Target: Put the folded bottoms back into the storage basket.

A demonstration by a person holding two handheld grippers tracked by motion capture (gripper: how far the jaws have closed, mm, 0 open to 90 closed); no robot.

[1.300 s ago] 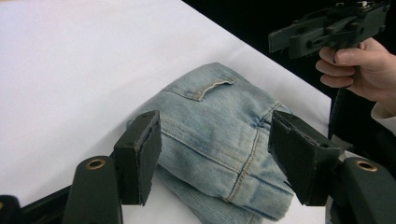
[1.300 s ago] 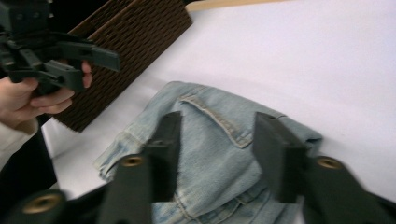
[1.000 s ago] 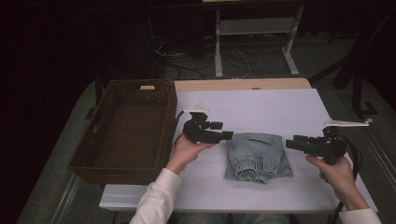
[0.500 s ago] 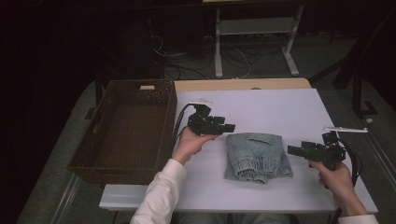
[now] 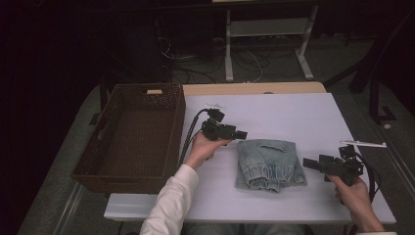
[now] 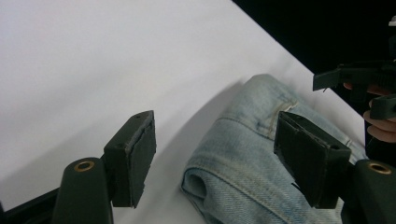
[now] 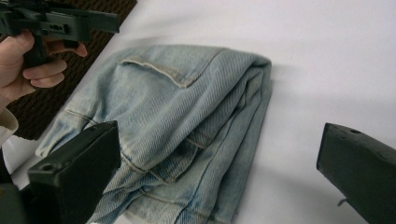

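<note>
- A folded pair of light-blue jeans (image 5: 270,164) lies flat on the white counter (image 5: 293,112), toward its near edge and roughly midway between the two hands.
- The left hand-held gripper (image 5: 241,134) is held above the counter just beyond the jeans' far left corner, its jaws pointing toward the right side of the counter; nothing is between them.
- In the left gripper view the two black jaws stand wide apart (one over bare counter, the other over the denim), with a rolled fold of the jeans (image 6: 261,172) lying below the gap.
- The right hand-held gripper (image 5: 309,163) sits just beside the jeans' right edge, jaws aimed at the cloth but apart from it in the high view.
- In the right gripper view its jaws are also spread wide and empty, and the jeans (image 7: 187,126) show a back pocket and stacked folded layers.
- A brown wicker basket (image 5: 176,127) stands at the left of the counter, near the left hand (image 5: 204,149), well apart from the jeans.
- The person's left arm wears a white sleeve (image 5: 169,205).
</note>
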